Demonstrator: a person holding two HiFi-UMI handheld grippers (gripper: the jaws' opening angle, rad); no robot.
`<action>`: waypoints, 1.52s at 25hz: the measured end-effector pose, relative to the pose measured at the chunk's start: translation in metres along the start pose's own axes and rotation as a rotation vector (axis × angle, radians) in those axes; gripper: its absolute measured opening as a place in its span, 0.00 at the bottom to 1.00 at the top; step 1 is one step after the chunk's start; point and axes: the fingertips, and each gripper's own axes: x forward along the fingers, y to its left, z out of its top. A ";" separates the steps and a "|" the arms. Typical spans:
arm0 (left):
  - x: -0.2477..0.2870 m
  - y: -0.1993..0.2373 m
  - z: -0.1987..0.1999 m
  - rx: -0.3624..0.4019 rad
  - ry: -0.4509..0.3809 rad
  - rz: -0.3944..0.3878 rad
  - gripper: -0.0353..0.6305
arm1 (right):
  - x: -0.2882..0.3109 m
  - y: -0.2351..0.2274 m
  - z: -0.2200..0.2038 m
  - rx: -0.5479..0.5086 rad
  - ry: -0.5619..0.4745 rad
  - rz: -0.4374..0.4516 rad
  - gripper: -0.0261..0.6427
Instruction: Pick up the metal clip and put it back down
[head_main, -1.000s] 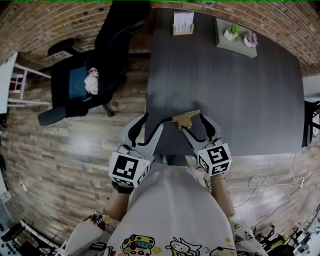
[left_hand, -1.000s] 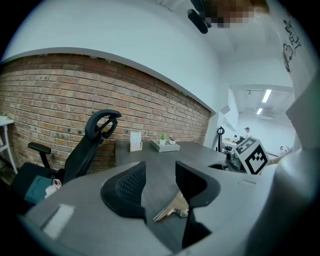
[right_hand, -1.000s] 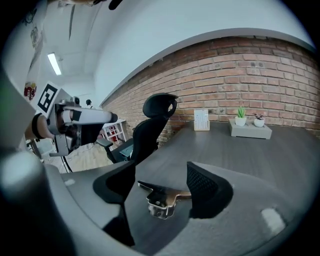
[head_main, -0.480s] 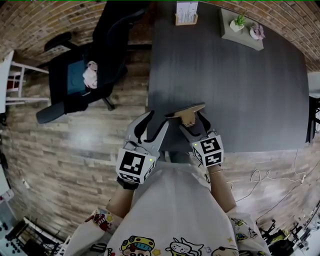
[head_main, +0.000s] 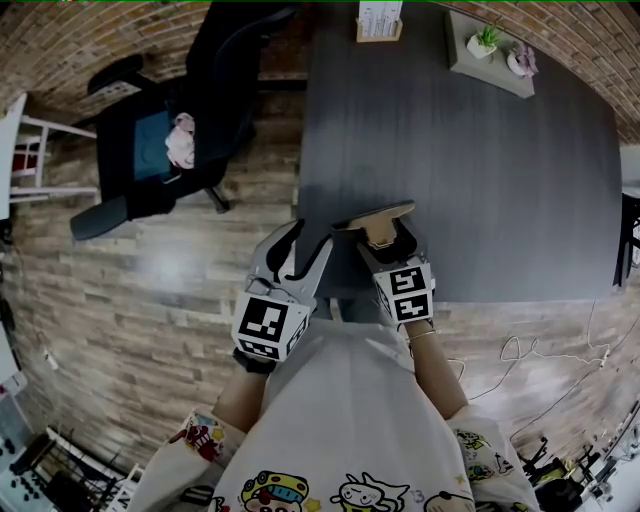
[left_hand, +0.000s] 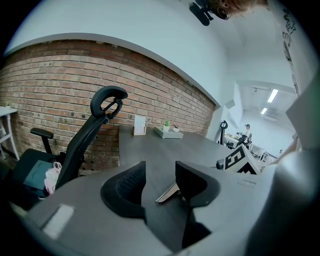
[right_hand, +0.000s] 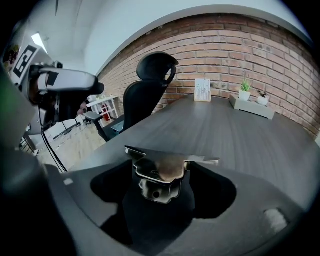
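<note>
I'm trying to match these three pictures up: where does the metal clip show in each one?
Head view: metal clip just below centre, at the table's near edge.
Left gripper view: only a silvery sliver of the clip, low centre.
Right gripper view: the clip low centre, large and close.
Shared landmark: planter tray at the table's far end.

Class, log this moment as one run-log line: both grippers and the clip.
right gripper: jaws just opening wider, metal clip between them | clip position: near edge of table | left gripper: open, empty
</note>
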 end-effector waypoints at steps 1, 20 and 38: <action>0.000 0.000 -0.001 -0.002 0.001 0.002 0.33 | 0.002 0.000 -0.002 -0.007 0.007 -0.004 0.57; -0.007 0.009 -0.004 -0.010 0.004 0.021 0.33 | 0.008 -0.001 -0.006 -0.006 0.039 -0.029 0.48; -0.008 0.014 0.009 -0.002 -0.030 0.039 0.33 | -0.003 -0.011 0.015 -0.034 0.010 -0.028 0.47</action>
